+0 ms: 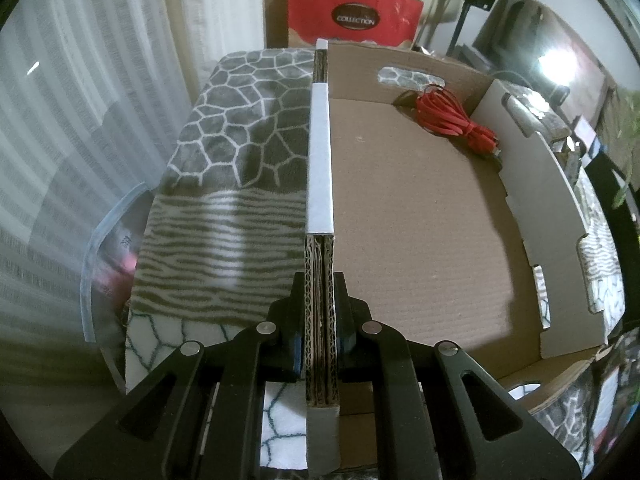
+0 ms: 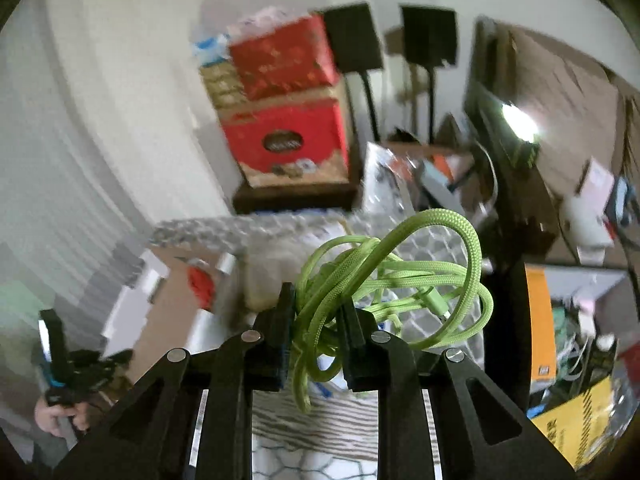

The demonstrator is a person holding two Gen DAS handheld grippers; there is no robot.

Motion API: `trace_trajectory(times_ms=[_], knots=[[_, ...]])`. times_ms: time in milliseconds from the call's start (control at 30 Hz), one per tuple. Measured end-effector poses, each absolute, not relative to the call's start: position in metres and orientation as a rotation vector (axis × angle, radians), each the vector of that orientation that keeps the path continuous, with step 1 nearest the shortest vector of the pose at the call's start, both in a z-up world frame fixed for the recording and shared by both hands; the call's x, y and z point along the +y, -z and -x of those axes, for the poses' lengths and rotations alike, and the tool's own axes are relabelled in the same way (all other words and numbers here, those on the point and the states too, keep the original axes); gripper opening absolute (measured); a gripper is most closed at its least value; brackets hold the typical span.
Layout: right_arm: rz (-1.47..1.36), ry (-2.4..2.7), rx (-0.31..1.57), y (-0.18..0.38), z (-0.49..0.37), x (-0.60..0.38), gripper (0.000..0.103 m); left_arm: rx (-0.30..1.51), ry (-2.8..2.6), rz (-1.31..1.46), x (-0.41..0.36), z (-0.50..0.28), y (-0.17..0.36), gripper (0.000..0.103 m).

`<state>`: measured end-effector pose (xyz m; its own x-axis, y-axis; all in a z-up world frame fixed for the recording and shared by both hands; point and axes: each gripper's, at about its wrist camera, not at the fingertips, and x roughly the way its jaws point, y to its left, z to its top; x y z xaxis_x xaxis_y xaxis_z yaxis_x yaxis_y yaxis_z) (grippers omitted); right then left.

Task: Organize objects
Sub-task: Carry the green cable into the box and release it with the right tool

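A shallow cardboard box lies on a grey and white patterned blanket. A coiled red cable rests in its far right corner. My left gripper is shut on the box's left wall, which has white tape along its top edge. My right gripper is shut on a tangled bundle of green braided cable and holds it in the air above the blanket. The right wrist view also shows the box and my left gripper at the lower left, blurred.
Stacked red gift boxes and cardboard cartons stand beyond the blanket. A clear plastic bag lies left of the blanket. A dark cluttered shelf with packages stands at the right. White curtains hang at the left.
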<state>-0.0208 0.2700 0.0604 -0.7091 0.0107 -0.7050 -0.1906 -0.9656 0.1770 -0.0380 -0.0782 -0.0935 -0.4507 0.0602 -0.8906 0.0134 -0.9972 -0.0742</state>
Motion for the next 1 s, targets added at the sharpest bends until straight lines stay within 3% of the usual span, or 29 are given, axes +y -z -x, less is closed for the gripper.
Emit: trace_trajectory(times_ms=[200,400,733,1000], knots=[[1.146,-2.944,0.307,-0.099,0.036,0.220,0.019,-0.110,-2.652,1.633,-0.077,0.038,0.094,0.010],[1.251,-3.068,0.272,-0.104,0.075,0.161,0.019,-0.107,-2.649,1.633,-0.078,0.038,0.094,0.010],[1.446,-3.133,0.272,-0.061,0.133,0.090,0.019,-0.110,-2.649,1.635,-0.078,0.038,0.094,0.010],[1.609,-3.101,0.323,0.012,0.176,0.071,0.019,-0.111,-2.649,1.635,-0.078,0.038,0.094,0.010]])
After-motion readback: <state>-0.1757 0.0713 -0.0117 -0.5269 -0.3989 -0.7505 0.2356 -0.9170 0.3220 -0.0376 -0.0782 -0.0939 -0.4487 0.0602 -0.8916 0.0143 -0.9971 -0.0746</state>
